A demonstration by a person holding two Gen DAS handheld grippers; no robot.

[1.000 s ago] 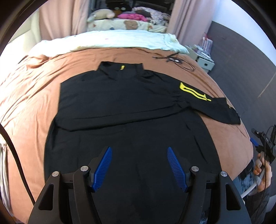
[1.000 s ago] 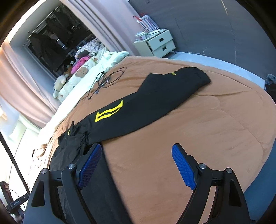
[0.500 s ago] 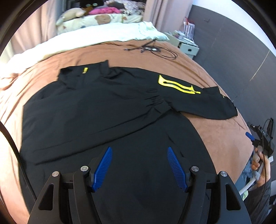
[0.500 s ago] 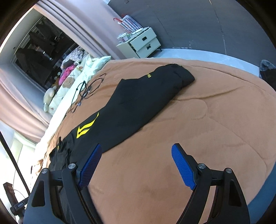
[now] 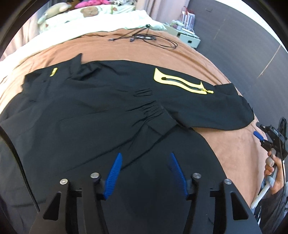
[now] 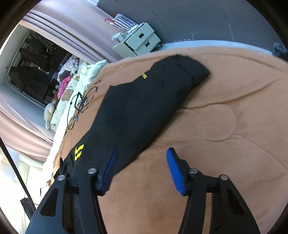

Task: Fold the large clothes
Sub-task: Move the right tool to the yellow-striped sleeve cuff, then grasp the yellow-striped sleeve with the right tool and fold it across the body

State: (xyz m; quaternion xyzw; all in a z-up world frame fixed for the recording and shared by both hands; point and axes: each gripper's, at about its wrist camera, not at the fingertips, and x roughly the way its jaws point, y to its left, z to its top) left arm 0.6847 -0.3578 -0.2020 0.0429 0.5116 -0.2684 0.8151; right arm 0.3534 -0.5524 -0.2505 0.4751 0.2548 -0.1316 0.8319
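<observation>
A large black jacket (image 5: 86, 115) lies spread on a brown bedspread (image 5: 234, 144). Its left sleeve is folded across the body. Its right sleeve (image 5: 207, 108), with a yellow zip pocket (image 5: 181, 82), stretches out to the right. My left gripper (image 5: 145, 162) is open and empty, above the jacket's lower body. My right gripper (image 6: 142, 154) is open and empty, low over the bedspread (image 6: 225, 126) beside that sleeve (image 6: 147, 100); its left finger overlaps the sleeve's edge. The right gripper also shows in the left wrist view (image 5: 270, 138), held in a hand at the bed's right edge.
Black cables (image 5: 144, 36) lie on the bedspread beyond the jacket. A pale quilt and soft toys (image 5: 86, 12) sit at the bed's head. A small white drawer unit (image 6: 140, 40) stands by the grey wall. Pink curtains hang at the back.
My left gripper has moved closer over the jacket and turned toward the right sleeve. My right gripper has moved in toward the sleeve, which now fills more of its view.
</observation>
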